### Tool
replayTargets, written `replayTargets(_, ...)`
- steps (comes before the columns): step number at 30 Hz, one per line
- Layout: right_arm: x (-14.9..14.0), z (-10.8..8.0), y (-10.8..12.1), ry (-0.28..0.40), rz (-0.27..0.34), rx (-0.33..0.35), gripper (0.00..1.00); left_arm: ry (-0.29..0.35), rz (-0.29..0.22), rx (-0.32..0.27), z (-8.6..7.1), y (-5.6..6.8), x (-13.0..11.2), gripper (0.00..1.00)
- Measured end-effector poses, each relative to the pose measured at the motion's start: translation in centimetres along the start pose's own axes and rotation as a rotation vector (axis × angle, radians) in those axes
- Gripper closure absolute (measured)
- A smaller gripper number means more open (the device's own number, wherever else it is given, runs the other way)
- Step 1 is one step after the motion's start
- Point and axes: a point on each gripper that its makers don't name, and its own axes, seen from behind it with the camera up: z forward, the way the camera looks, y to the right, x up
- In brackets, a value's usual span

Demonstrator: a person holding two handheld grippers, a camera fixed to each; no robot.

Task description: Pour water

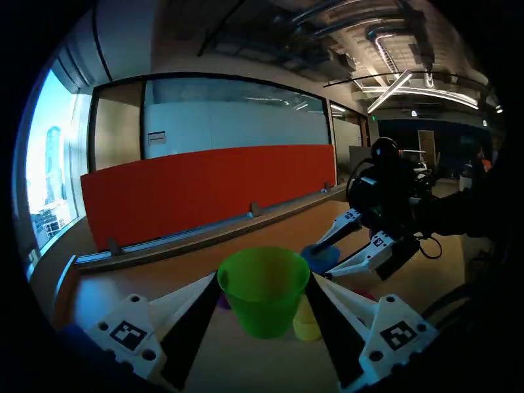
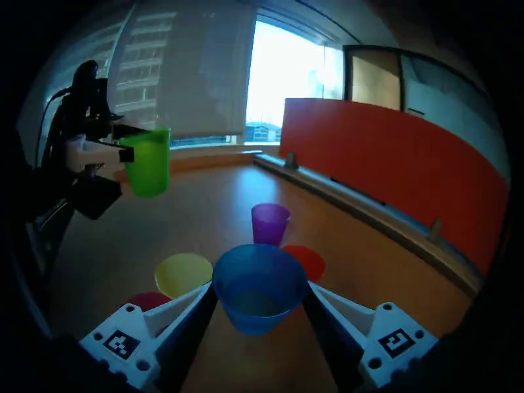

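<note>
Two claws, each pinching a cup, the pour not yet begun
Both fingers of the left claw (image 1: pixel 262 283) pressed on the green cup (image 1: pixel 263 300), which sat upright between them; the right claw (image 2: pixel 259 289) likewise clamped the blue cup (image 2: pixel 259 302), mouth up, directly ahead of its fingertips. Seen from the right claw, the green cup hung high and well off to its left, above the tabletop (image 2: pixel 216 209); a purple cup (image 2: pixel 270 223) stood just beyond the blue one, a yellow cup (image 2: pixel 183 274) near its left finger. Whether either held cup contained water could not be told. Pouring well probably called for bringing one rim close above the other's mouth, then tipping slowly with both grips firm
</note>
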Motion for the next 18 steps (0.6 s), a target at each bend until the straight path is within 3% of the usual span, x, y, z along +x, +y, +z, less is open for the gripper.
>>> replayTargets(18,7.9,-6.1,-2.4,0.242,0.021,-0.074,0.09,0.024,-0.008,-0.029,-0.9,2.5,1.5,0.12)
